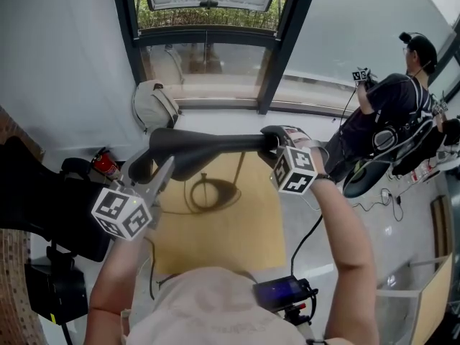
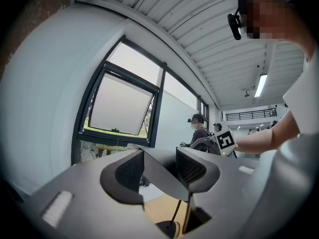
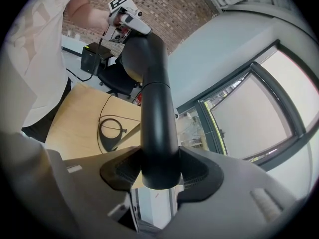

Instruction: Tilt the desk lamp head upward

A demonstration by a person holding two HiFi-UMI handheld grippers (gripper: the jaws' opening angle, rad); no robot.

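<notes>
The desk lamp head (image 1: pixel 215 144) is stretching level across mid-frame, above the counter (image 1: pixel 244 243). The left gripper (image 1: pixel 162 172) is clenching its jaws on the head's left end, while the right gripper (image 1: pixel 271 146) is grasping its right end.

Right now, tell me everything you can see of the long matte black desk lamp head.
The long matte black lamp head looks like smooth plastic, wider at one end, narrowing to a round tube. It lies roughly level above the light wooden table. The left gripper clamps its wide end, the right gripper its tube end.
</notes>
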